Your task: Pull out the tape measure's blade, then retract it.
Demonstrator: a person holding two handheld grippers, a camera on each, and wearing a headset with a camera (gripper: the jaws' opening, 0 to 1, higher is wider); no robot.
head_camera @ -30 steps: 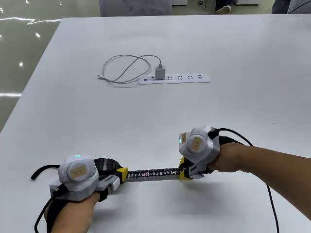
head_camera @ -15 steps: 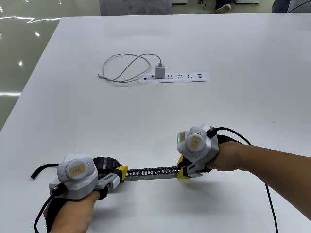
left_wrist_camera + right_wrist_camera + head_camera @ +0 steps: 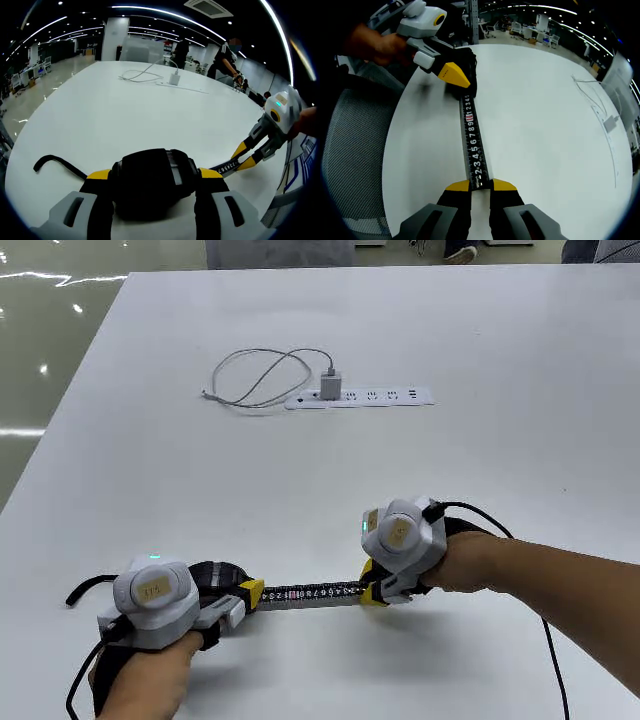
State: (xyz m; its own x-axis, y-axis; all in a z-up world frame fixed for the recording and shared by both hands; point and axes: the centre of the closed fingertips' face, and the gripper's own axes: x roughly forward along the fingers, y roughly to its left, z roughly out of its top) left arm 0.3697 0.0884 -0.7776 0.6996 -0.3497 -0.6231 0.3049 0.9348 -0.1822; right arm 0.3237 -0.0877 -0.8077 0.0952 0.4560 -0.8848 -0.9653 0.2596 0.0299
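Observation:
The black tape measure case [image 3: 215,578] lies low on the white table [image 3: 300,490], and my left gripper [image 3: 240,598] is shut on it; in the left gripper view the case [image 3: 150,180] sits squeezed between the yellow-tipped jaws of that gripper [image 3: 155,174]. A short length of blade [image 3: 310,592] runs right from the case to my right gripper [image 3: 372,593]. In the right gripper view that gripper [image 3: 480,186] is shut on the blade's tip, and the numbered blade [image 3: 471,145] leads up to the case [image 3: 465,67]. The case's black strap [image 3: 55,162] trails to the left.
A white power strip [image 3: 370,397] with a plugged charger and a looped white cable [image 3: 262,378] lies mid-table, well beyond the grippers. The table's left edge [image 3: 40,450] borders a shiny floor. A grey mesh chair [image 3: 350,150] stands beside the table.
My right gripper has come slightly left toward the case with the blade's tip, and the exposed blade is a little shorter. The left gripper has held the case nearly still.

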